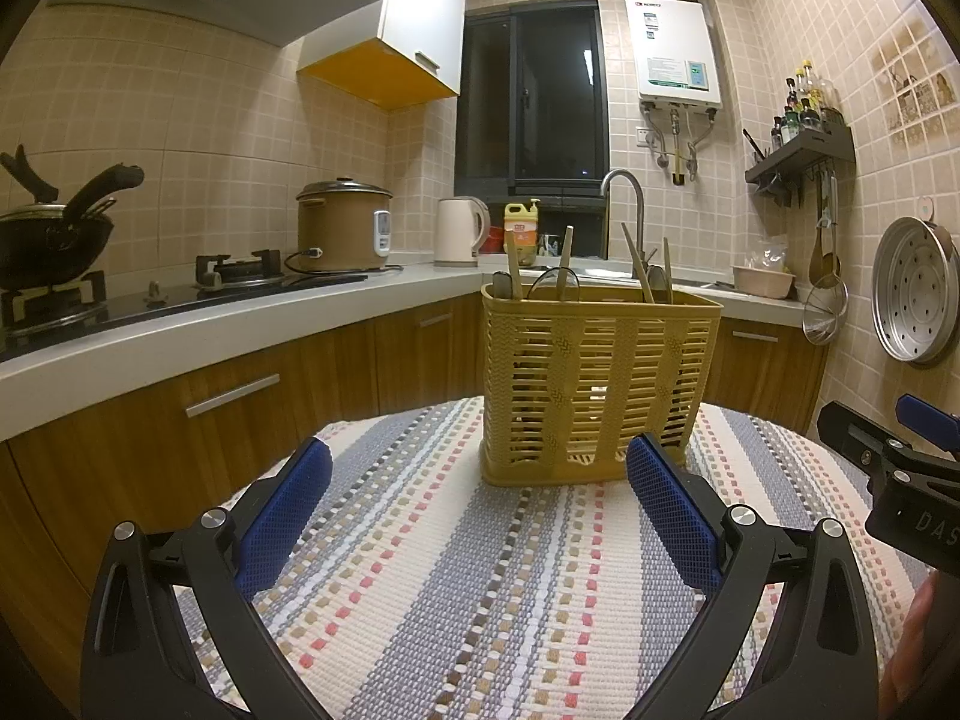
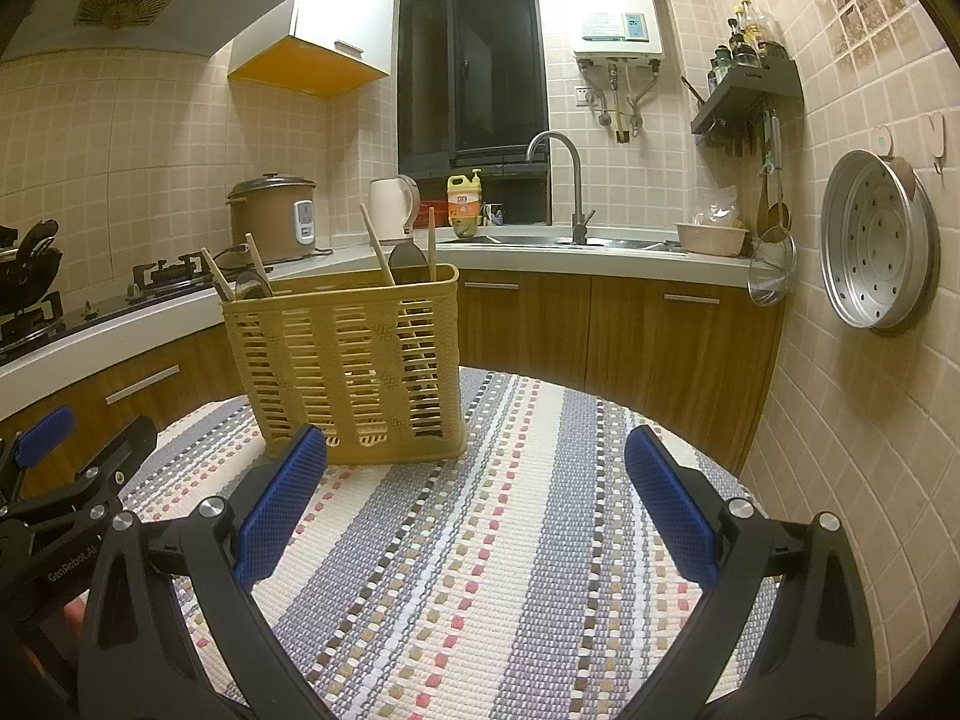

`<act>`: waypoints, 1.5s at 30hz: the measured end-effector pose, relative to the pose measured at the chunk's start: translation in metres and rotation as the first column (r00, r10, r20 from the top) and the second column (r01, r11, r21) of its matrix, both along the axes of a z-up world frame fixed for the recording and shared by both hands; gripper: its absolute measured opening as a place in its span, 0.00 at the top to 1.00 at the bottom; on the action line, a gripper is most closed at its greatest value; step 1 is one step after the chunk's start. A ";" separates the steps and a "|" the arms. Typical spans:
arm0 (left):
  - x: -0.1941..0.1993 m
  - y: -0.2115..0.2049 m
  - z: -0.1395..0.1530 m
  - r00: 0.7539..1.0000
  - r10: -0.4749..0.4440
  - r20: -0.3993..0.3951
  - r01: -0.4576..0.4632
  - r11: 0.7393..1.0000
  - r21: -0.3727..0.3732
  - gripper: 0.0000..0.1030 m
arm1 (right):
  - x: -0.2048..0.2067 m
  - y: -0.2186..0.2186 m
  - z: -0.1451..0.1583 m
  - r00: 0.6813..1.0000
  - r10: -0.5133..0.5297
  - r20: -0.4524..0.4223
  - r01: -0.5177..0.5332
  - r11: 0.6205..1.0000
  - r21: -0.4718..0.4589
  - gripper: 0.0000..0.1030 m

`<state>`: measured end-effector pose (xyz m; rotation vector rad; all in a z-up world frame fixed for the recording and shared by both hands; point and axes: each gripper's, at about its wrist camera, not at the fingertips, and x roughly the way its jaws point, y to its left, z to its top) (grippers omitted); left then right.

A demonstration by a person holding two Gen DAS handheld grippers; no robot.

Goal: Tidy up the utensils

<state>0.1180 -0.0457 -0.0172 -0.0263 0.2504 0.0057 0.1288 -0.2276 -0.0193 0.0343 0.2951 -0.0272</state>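
— Where does your utensil basket (image 1: 600,384) stand?

— Upright on the striped cloth (image 1: 480,570) that covers your table, toward its far edge. Wooden-handled utensils (image 1: 564,264) and chopsticks (image 1: 637,264) stand inside it, ends above the rim.

— State of your left gripper (image 1: 480,504)?

— Jaws spread wide, nothing between the blue pads (image 1: 282,516). It points at the basket, short of it.

— And your right gripper (image 2: 477,501)?

— Also spread wide and empty. In its view the basket sits left of centre, just beyond the left pad. Behind: counter (image 1: 180,330), sink faucet (image 2: 570,180), rice cooker (image 1: 343,225).
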 end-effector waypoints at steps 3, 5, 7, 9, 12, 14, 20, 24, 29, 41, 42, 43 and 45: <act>0.000 0.000 0.000 1.000 0.001 0.000 -0.001 1.000 -0.001 0.07 | 0.000 0.000 0.000 1.000 0.001 -0.001 -0.001 1.000 0.000 0.08; 0.000 0.000 0.000 1.000 0.000 0.000 0.000 1.000 0.000 0.07 | 0.000 0.000 -0.001 1.000 -0.001 -0.001 0.001 1.000 -0.001 0.08; 0.000 0.000 0.000 1.000 0.000 0.000 0.000 1.000 0.000 0.07 | 0.000 0.000 0.000 1.000 0.001 -0.001 -0.001 1.000 0.001 0.08; 0.000 0.000 0.000 1.000 0.001 0.000 -0.001 1.000 0.000 0.07 | 0.000 0.000 -0.001 1.000 0.000 0.000 0.000 1.000 0.000 0.08; 0.000 0.000 0.000 1.000 0.000 0.000 0.000 1.000 -0.001 0.07 | 0.000 0.000 0.000 1.000 0.001 -0.001 -0.001 1.000 0.000 0.08; 0.000 0.000 0.000 1.000 0.000 0.000 0.000 1.000 -0.001 0.07 | 0.000 0.000 0.000 1.000 0.000 -0.001 0.000 1.000 -0.001 0.08; 0.000 0.000 0.000 1.000 0.000 0.000 0.000 1.000 0.001 0.07 | 0.000 0.000 0.000 1.000 0.001 -0.004 -0.002 1.000 -0.001 0.08; 0.000 0.000 0.000 1.000 0.000 0.001 0.000 1.000 0.001 0.07 | -0.001 0.000 0.000 1.000 0.002 -0.004 -0.002 1.000 -0.001 0.08; 0.000 -0.001 0.001 1.000 -0.004 0.004 0.004 1.000 0.005 0.07 | 0.000 0.000 0.000 1.000 0.001 -0.004 -0.001 1.000 -0.002 0.08; 0.000 0.002 0.002 1.000 -0.014 0.002 0.014 1.000 0.009 0.07 | 0.000 0.000 0.000 1.000 0.002 -0.004 -0.002 1.000 -0.002 0.08; 0.000 0.002 0.002 1.000 -0.018 0.006 0.018 1.000 0.011 0.07 | 0.000 0.000 0.000 1.000 0.002 -0.004 -0.002 1.000 -0.002 0.08; -0.001 0.002 0.002 1.000 -0.020 0.010 0.020 1.000 0.014 0.07 | 0.000 -0.001 0.000 1.000 0.002 -0.004 -0.002 1.000 -0.001 0.08; -0.002 0.001 0.003 1.000 -0.015 0.021 0.014 1.000 0.025 0.07 | 0.000 -0.001 0.000 1.000 0.002 -0.004 -0.002 1.000 -0.001 0.08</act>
